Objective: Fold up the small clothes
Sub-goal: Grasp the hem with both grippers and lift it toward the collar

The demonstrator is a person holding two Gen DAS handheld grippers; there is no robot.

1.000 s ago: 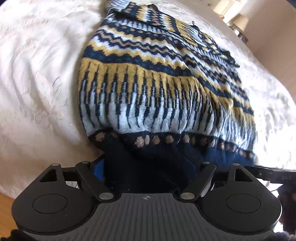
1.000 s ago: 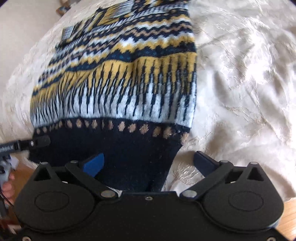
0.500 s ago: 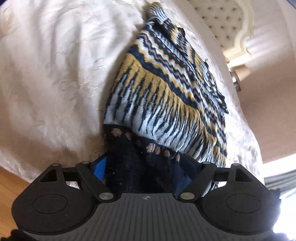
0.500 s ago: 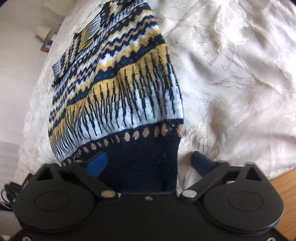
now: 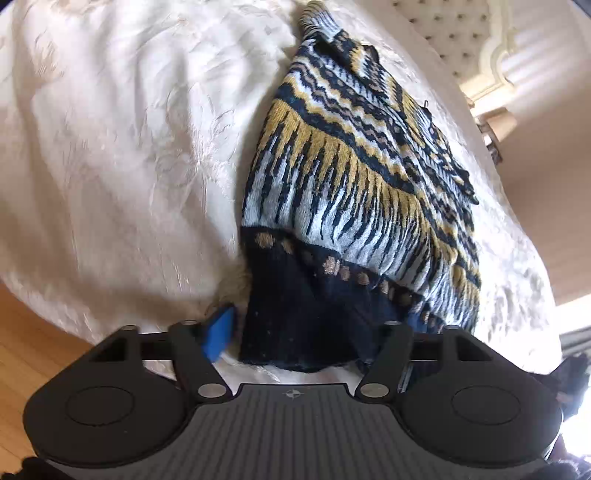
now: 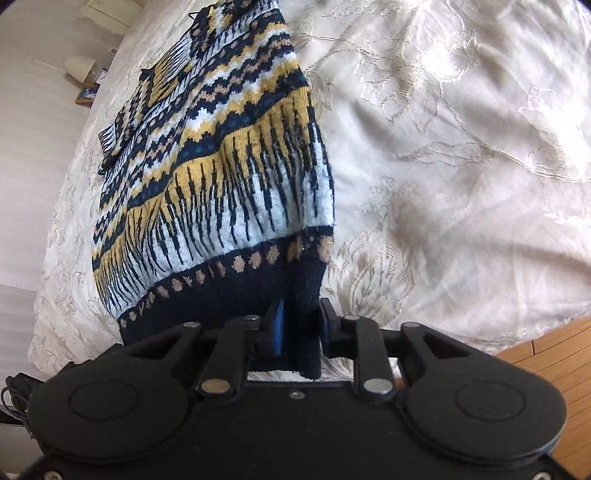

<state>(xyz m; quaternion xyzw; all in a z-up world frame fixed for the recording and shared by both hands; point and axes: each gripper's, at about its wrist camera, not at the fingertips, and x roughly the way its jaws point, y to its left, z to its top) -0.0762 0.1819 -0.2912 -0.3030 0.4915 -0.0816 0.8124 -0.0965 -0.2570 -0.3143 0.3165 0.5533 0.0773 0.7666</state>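
Note:
A small knitted sweater (image 5: 354, 192) with navy, yellow and pale blue patterns lies on a cream bedspread (image 5: 122, 147); its navy hem is toward me. It also shows in the right wrist view (image 6: 221, 177). My left gripper (image 5: 317, 328) is open, with the hem's left corner lying between its wide-apart fingers. My right gripper (image 6: 299, 325) is shut on the hem's right corner, the navy band pinched between the blue pad and the other finger.
The embroidered bedspread (image 6: 461, 147) spreads wide on both sides of the sweater. Wooden floor (image 6: 546, 354) shows past the bed's near edge, also in the left wrist view (image 5: 33, 332). A tufted headboard (image 5: 447, 33) and a lamp (image 6: 79, 68) stand at the far end.
My right gripper has closed on the hem's right corner; it was open before. Both grippers have swung outward, so each sees the sweater at a slant. The left stays open around the hem.

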